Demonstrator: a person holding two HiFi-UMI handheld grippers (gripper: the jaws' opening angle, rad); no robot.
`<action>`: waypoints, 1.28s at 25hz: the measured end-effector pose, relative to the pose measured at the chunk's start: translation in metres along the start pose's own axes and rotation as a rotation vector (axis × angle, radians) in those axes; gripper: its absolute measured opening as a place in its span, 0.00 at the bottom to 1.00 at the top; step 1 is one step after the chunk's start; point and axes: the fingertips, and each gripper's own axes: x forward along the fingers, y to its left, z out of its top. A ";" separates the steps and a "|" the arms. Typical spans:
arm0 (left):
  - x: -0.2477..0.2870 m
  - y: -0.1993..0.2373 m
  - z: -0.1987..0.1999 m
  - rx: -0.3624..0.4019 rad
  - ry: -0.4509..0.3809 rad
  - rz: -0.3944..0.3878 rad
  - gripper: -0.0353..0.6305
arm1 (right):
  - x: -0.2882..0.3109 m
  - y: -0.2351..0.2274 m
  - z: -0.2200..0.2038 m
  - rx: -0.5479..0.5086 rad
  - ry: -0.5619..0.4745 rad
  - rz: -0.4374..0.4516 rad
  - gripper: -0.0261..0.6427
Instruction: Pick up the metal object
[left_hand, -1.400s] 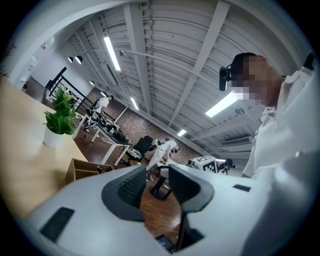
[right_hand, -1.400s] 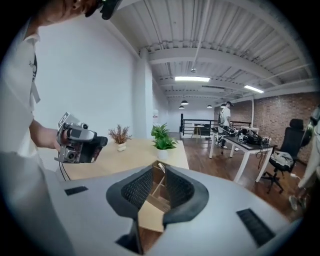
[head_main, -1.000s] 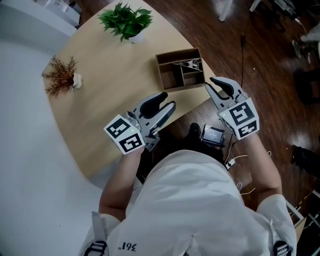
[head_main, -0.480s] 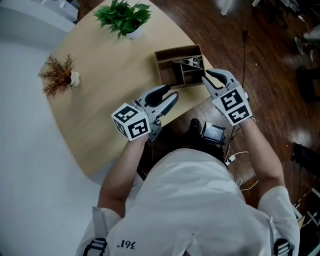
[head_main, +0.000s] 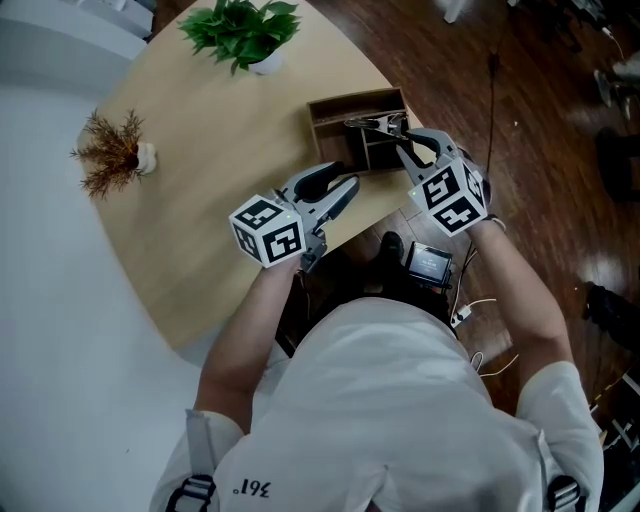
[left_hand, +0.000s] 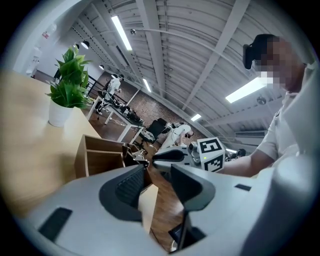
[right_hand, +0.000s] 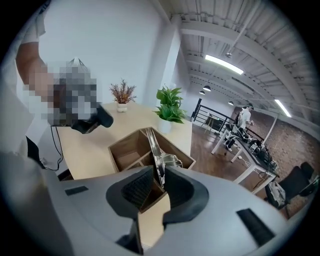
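I'm looking down on a dark wooden floor (head_main: 450, 60) with the pale round bench (head_main: 210, 150) taking up the upper left of the head view. At the bench's far edge there is a leafy green plant (head_main: 240, 30) in a white pot, and off to the left a small dried brown sprig (head_main: 112, 152) in a pale holder. Near the bench's right edge sits an open wooden box (head_main: 335, 135) divided into compartments. Its large left compartment is bare. The metal object (head_main: 372, 124), a shiny clip-like piece, stands in the right-hand part of the box, tilted, with its upper end rising above the rim. My right claw (head_main: 405, 142) is at the box's near right corner. In the right gripper view its jaws are drawn in to a narrow slot with the metal object pinched between the two ribbed pads, while the far end of the piece reaches down into the box. My left claw (head_main: 345, 180) hangs over the bench's near edge, just short of the box and apart from it. Its jaws stand partly apart with nothing between them, only bench edge and floor showing through the gap. Its marker cube (head_main: 268, 230) faces up toward the head camera
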 end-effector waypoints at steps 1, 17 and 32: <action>0.002 0.001 -0.001 -0.002 0.004 0.000 0.28 | 0.004 -0.001 -0.001 -0.012 0.009 -0.004 0.11; 0.019 0.017 -0.007 -0.031 0.034 -0.013 0.28 | 0.053 0.001 -0.017 -0.187 0.115 -0.033 0.09; 0.014 0.011 0.001 -0.030 -0.005 -0.016 0.28 | 0.049 0.006 -0.014 -0.206 0.111 -0.053 0.06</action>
